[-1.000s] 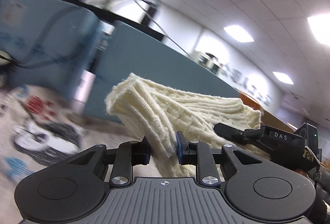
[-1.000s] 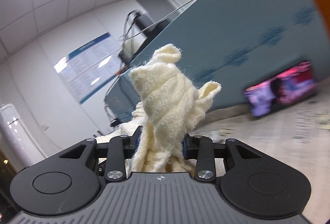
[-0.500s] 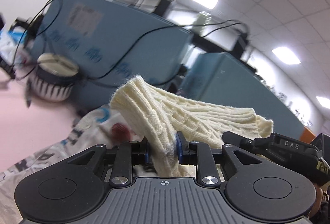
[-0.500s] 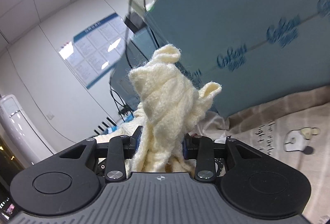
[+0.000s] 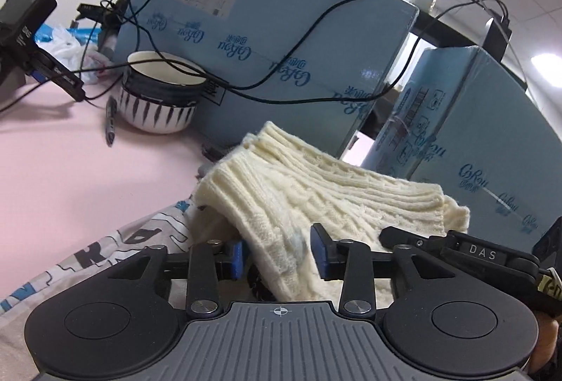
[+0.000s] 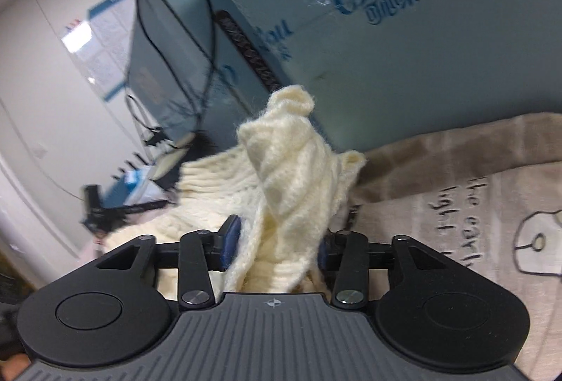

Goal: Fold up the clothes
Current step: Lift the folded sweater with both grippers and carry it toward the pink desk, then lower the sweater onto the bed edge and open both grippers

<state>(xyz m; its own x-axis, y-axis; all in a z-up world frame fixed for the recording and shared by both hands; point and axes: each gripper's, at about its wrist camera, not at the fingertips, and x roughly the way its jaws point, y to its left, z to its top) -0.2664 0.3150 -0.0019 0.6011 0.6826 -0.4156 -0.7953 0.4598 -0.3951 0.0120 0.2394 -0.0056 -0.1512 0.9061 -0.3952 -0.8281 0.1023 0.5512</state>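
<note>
Both grippers have just been opening, with the cream knit sweater (image 5: 316, 202) between their jaws. In the left wrist view the left gripper (image 5: 279, 256) stands released: there is a clear gap between the right blue pad and the knit, and the left pad looks free of it too. In the right wrist view the right gripper (image 6: 277, 245) is also spread; a bunched fold of sweater (image 6: 288, 177) rises between the pads and seems no longer pinched, though the right-hand pad is partly hidden by wool.

The sweater sits at the centre of both frames, draped low over the printed cloth (image 5: 105, 251) and in front of the blue boxes (image 5: 281, 58). A striped bowl (image 5: 158, 100) stands on the pink surface at centre left, well apart.

The step in hand looks like laying down a fold and letting go. To do it well, draw each gripper straight back along its own fingers, low and slow, so the pads do not snag the loose knit and drag the fold open. Back both out together to keep the edge even.

In the left view the folded band's long axis runs from centre left down to the right edge, ribbed end up-left.
</note>
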